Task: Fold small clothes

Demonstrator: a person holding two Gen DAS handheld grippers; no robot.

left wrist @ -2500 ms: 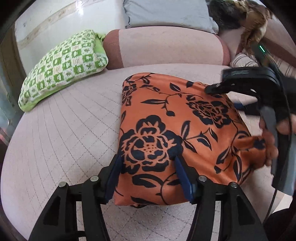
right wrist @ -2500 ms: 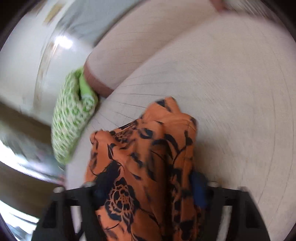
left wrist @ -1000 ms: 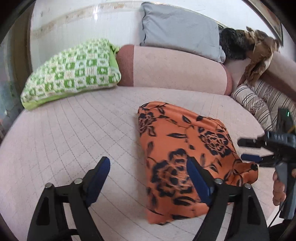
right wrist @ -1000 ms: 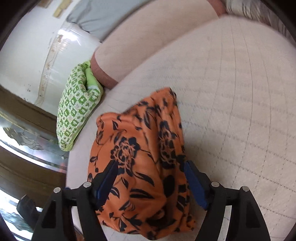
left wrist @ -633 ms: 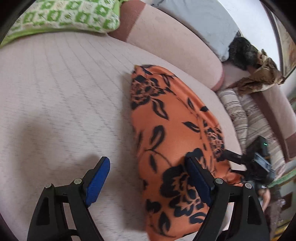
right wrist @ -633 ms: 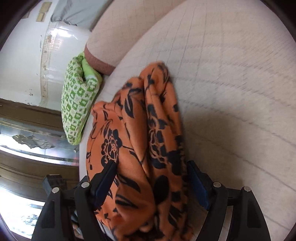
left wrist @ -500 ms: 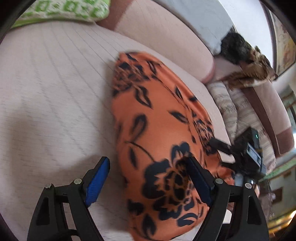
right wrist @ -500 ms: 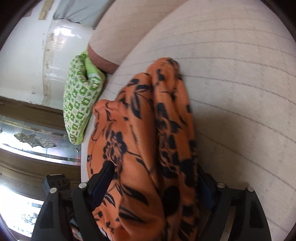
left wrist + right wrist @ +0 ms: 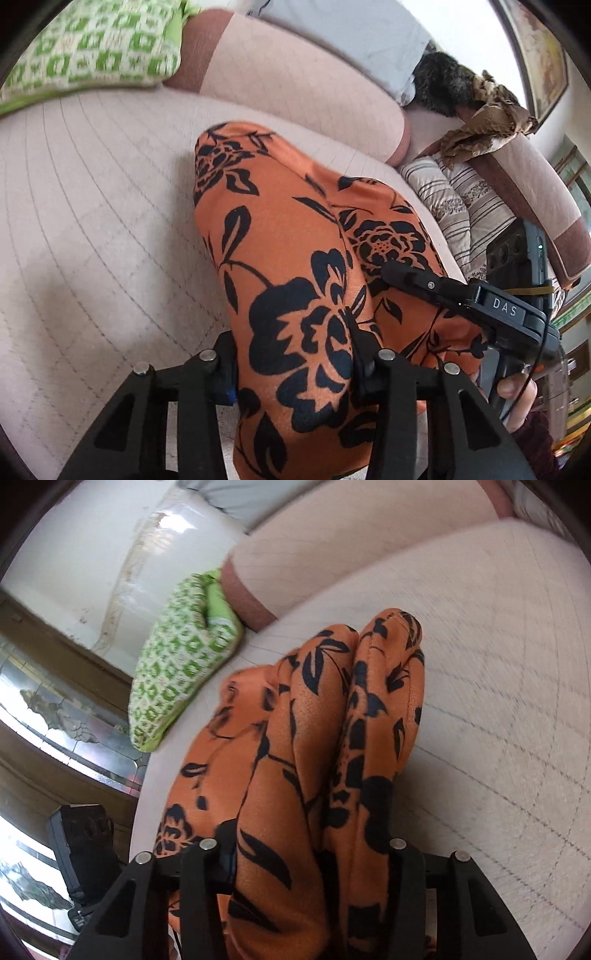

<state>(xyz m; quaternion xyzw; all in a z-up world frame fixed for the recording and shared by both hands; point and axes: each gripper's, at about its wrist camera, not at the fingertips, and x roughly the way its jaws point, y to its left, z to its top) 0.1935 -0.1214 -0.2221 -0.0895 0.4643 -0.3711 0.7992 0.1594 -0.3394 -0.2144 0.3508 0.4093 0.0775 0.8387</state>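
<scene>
Both tongs, left [image 9: 295, 354] and right [image 9: 310, 849], are closing on the bunched orange floral garment [image 9: 280, 258] on the quilted sofa seat [image 9: 92, 221], pads pressing the fabric.

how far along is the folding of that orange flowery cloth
Done: the orange floral garment already lies doubled into a narrow, layered bundle on the pink quilted cushion. In hand: the left gripper and right gripper are both closing with fabric between their jaws, at the bundle's near end. Left: probably one more fold, then setting it down flat; how many folds remain cannot be told.
</scene>
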